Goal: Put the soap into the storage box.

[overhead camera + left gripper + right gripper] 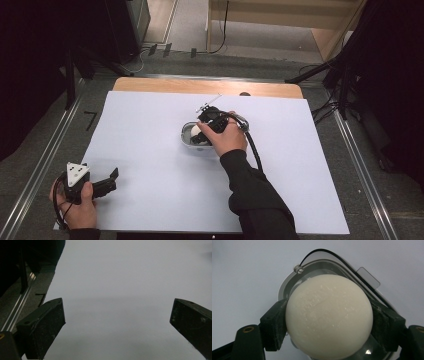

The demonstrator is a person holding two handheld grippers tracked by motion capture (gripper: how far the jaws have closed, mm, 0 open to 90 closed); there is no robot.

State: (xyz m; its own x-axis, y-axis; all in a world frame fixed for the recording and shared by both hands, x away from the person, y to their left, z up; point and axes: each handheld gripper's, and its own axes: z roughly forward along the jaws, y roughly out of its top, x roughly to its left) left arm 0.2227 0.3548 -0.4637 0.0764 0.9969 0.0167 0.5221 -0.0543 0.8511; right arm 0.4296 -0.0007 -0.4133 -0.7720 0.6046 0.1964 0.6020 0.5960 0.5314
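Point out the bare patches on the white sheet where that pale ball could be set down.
Bare sheet runs from the left gripper up to the far wooden table edge, and along the near edge between both forearms. Right of the cable is bare too. It is crowded mid-table: the right gripper holds the pale ball over the clear container.

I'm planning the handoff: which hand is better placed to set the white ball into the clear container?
Right: the right gripper already clamps the white ball above the container; the left gripper is open, far off.
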